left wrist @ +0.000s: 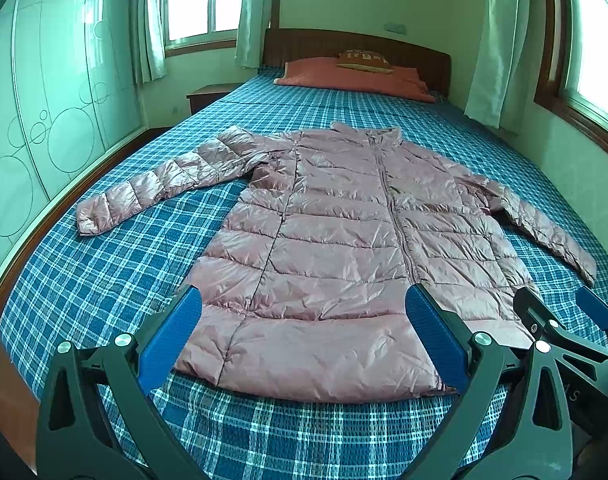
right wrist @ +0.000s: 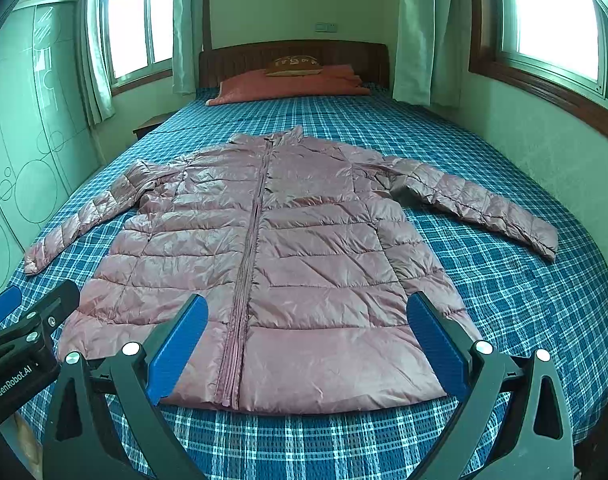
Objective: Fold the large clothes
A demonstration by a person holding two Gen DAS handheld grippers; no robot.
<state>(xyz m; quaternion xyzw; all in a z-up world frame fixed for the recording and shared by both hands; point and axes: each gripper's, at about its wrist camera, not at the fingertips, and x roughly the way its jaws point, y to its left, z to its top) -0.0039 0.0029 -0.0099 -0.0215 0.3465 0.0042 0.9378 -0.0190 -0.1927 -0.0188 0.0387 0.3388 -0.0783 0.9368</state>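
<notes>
Left hand-held gripper (left wrist: 304,336) spread wide, nothing held, poised above hem of pink puffer jacket (left wrist: 336,248). Right hand-held gripper (right wrist: 308,340) likewise released, empty, beside it over same hem. Jacket laid flat, zipped, front up, collar toward pillow (left wrist: 364,60), sleeves spread out on blue plaid bed (left wrist: 104,272).

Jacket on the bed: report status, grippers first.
Left gripper open, right gripper open, both empty above the hem. Pink jacket flat on the plaid bed, zipped, sleeves spread. Nothing on it.
</notes>
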